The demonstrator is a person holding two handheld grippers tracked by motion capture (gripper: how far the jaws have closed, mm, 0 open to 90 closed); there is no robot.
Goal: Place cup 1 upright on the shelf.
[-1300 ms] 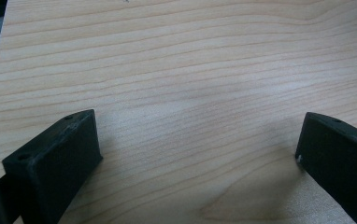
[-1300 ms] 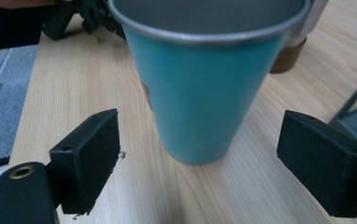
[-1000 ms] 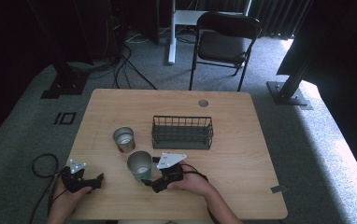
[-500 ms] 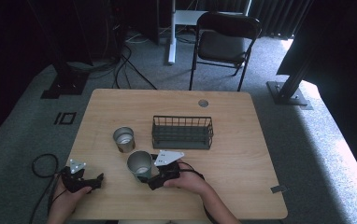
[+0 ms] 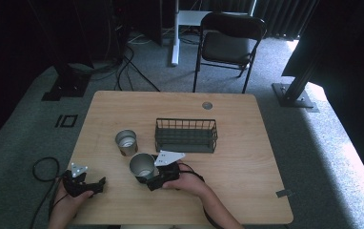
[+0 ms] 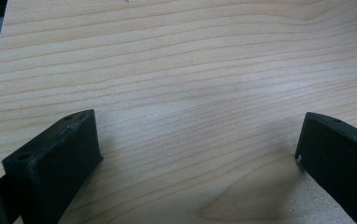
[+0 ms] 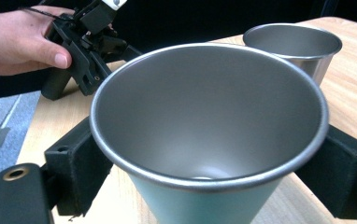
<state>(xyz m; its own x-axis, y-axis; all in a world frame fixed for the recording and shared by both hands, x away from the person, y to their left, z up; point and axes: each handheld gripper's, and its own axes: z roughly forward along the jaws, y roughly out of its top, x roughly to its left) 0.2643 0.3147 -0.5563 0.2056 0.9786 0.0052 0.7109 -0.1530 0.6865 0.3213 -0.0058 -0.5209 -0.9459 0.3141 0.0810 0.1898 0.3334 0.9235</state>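
Note:
A metal cup [image 5: 143, 166] with a teal outside [image 7: 204, 116] stands at the table's front middle. My right gripper [image 5: 157, 177] has come at it from the right, and its black jaws press on both sides of the cup's lower body [image 7: 204, 186]. A second, smaller metal cup [image 5: 126, 142] stands just behind and to the left, also seen as cup [image 7: 293, 44]. My left gripper [image 5: 90, 185] rests at the table's front left edge in a hand, its jaws wide open over bare wood [image 6: 195, 158].
A dark wire basket [image 5: 186, 135] stands at mid table, right of the smaller cup. The wooden table [image 5: 247, 157] has a round grommet [image 5: 207, 105] near its far edge. A folding chair [image 5: 230, 43] and cables lie on the floor beyond.
My right gripper has slid left up to the near cup and its jaws now sit around it. The left gripper has stayed put.

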